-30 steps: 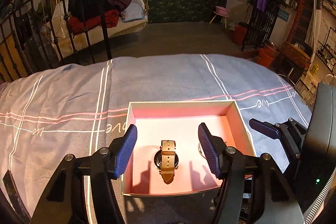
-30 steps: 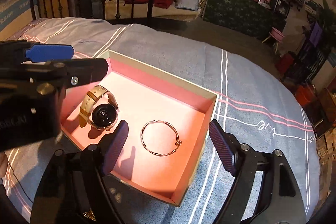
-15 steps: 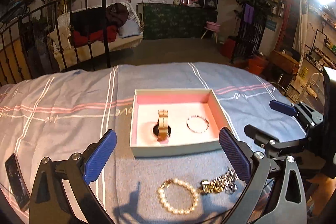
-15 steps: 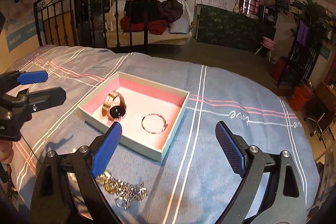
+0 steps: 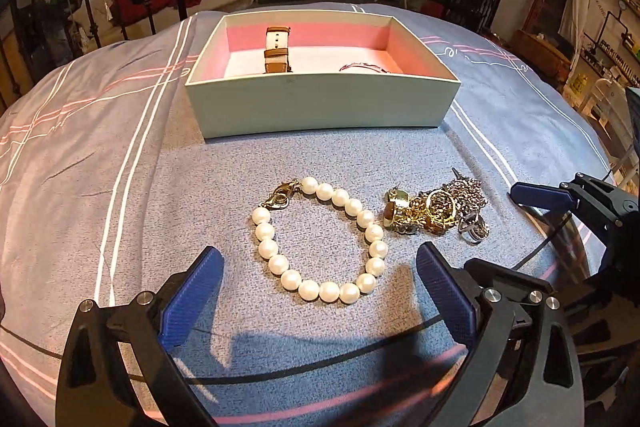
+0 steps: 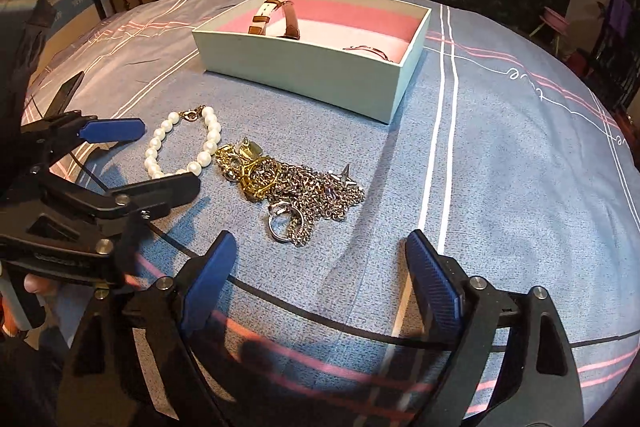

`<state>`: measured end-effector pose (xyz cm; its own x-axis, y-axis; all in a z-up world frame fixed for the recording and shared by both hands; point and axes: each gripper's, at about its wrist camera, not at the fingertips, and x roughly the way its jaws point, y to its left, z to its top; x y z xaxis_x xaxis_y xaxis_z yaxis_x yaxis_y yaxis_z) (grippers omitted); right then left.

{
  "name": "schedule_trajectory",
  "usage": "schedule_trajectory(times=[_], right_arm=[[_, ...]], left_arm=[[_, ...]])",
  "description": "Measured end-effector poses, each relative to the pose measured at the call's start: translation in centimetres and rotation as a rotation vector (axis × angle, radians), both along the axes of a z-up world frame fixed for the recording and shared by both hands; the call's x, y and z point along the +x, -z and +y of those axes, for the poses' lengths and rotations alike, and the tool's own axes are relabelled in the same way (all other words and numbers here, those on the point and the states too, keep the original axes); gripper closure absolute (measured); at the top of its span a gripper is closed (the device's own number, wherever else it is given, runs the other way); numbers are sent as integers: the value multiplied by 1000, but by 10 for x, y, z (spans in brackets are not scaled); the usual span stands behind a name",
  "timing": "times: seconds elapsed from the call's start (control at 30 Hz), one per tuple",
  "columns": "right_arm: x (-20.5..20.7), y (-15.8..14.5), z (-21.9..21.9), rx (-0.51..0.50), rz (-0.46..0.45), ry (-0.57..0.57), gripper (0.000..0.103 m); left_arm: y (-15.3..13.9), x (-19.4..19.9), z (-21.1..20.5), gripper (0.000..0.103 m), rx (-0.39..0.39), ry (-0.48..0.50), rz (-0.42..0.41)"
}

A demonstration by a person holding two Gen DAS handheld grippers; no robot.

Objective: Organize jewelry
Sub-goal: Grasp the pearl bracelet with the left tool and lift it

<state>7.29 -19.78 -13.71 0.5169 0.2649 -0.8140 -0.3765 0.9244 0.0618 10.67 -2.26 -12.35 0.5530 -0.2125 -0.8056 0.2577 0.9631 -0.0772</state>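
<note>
While the box (image 5: 320, 103) sits on the bed cover (image 5: 120, 187) with its near wall toward you, that wall hides most of what lies inside: of the watch (image 5: 277, 51) you see only the tan strap standing up against the pink lining, and of the bangle (image 5: 366, 67) only a thin arc at the right side. In the right wrist view the same holds, with the watch (image 6: 276, 19) strap and a sliver of bangle (image 6: 368, 50) above the rim. The tangle of chains (image 6: 296, 187) is hard to sort out; gold pieces, silver links and at least one ring lie knotted together, and you cannot tell how many items it holds.

Your left claw (image 5: 320, 291) stands wide open, gripping nothing. The pearl bracelet (image 5: 320, 243) lies flat on the cover just ahead of and between its blue pads (image 5: 192, 299), which do not touch it. Beside the bracelet, to its right, the chains (image 5: 436, 211) touch or nearly touch the pearls.

Your right claw (image 6: 320, 287) is closing from a wide spread with nothing between its jaws; the chains lie just ahead of it. The left claw (image 6: 140, 163) reaches in from the left, one finger crossing over the near end of the bracelet (image 6: 180, 147).
</note>
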Motion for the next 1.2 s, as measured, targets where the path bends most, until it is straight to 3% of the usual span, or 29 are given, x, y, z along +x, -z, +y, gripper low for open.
schedule_trajectory(times=[0.07,0.17,0.23,0.37,0.47,0.8,1.2], right_arm=[[2,0,0,21,9,-6,32],[2,-2,6,4,-9,-15,39],[1,-3,9,3,-26,-21,60],[1,-5,14,9,-35,-29,73],[-1,-7,11,27,-33,-29,83],[-14,-17,10,34,-53,-32,83],[-19,-75,1,88,-207,-32,83]], left_arm=[[2,6,1,11,-1,-4,3],[2,6,0,27,25,7,-17],[1,3,0,35,28,15,-37],[-1,0,3,55,17,18,-54],[-2,0,4,65,9,12,-58],[-7,-2,6,72,-15,-1,-51],[-22,-5,5,83,-25,4,-84]])
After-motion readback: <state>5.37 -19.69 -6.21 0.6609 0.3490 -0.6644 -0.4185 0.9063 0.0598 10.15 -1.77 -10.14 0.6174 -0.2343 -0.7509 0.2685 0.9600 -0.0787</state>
